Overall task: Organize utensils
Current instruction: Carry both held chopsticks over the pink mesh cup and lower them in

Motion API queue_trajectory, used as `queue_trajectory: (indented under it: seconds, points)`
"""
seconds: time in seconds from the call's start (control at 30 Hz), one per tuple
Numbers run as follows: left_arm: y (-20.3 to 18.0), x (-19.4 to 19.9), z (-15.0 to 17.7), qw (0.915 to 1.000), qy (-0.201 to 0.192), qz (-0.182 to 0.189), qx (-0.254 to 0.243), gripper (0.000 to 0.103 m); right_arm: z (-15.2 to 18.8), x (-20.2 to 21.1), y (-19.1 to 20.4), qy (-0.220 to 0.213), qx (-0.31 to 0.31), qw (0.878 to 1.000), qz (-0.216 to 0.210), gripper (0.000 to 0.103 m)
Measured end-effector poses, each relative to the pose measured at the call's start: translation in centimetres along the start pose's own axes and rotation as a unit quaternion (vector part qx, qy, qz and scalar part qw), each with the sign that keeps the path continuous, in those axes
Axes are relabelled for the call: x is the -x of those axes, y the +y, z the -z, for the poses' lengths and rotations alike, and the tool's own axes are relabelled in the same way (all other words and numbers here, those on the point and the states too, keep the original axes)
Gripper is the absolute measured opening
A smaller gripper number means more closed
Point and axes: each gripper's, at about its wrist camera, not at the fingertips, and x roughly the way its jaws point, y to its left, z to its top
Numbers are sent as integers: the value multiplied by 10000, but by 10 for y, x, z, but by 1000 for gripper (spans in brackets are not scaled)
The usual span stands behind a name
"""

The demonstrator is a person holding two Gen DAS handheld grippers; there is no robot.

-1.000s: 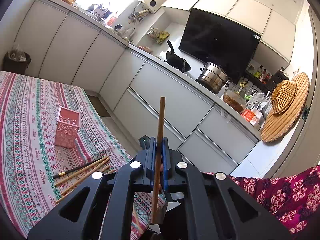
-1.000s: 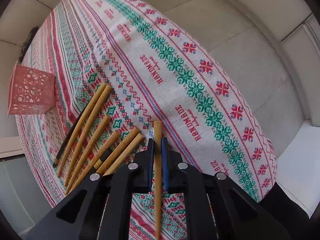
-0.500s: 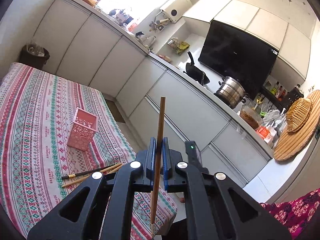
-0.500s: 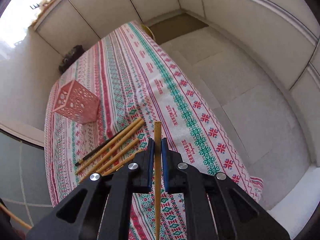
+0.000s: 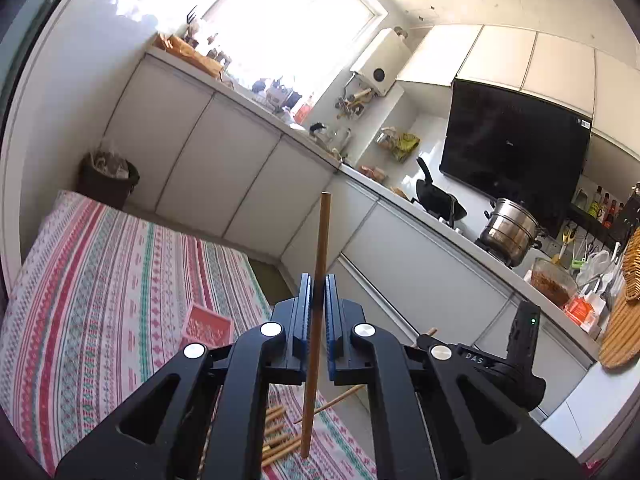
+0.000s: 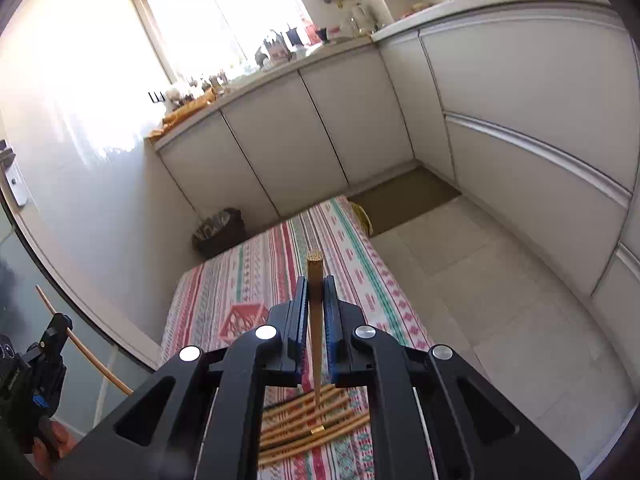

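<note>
My left gripper [image 5: 316, 284] is shut on a wooden chopstick [image 5: 320, 248] that stands upright between its jaws. My right gripper [image 6: 316, 284] is shut on another wooden chopstick [image 6: 315, 276], thick end forward. Both are held high above the table. A pink lattice holder [image 5: 206, 326] [image 6: 242, 320] stands on the striped tablecloth [image 5: 100, 280] [image 6: 260, 268], partly hidden behind the fingers. Several loose chopsticks [image 5: 278, 436] [image 6: 304, 420] lie on the cloth below the grippers. The left gripper with its chopstick [image 6: 80, 348] shows at the left edge of the right wrist view.
White kitchen cabinets [image 6: 520, 120] run along two walls. The counter carries a wok [image 5: 436, 196], a steel pot [image 5: 510, 230] and bottles. A dark bin [image 6: 218, 232] stands at the table's far end. Tiled floor [image 6: 480, 300] lies right of the table.
Both grippers have risen and tilted up, each keeping its chopstick. The table, pink holder and loose chopsticks now sit lower and smaller in both views.
</note>
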Motion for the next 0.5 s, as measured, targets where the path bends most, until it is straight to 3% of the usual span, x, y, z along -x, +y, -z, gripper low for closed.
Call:
queue_trajectory:
  seconds: [0.17,0.33,0.5]
  points:
    - [-8,-20,-32,9975,-487,-410,-319,5,-47,-3,25,-587,58,9981,-163,8]
    - [4,-53,-49,9946,-703,-663,-378,5,-76,-24,44,-821,102,9960,-329,8]
    - [27,-90,-46,9874,-818,-1200,-633,5,-83,-55,57,-852,220,9951,-461,8]
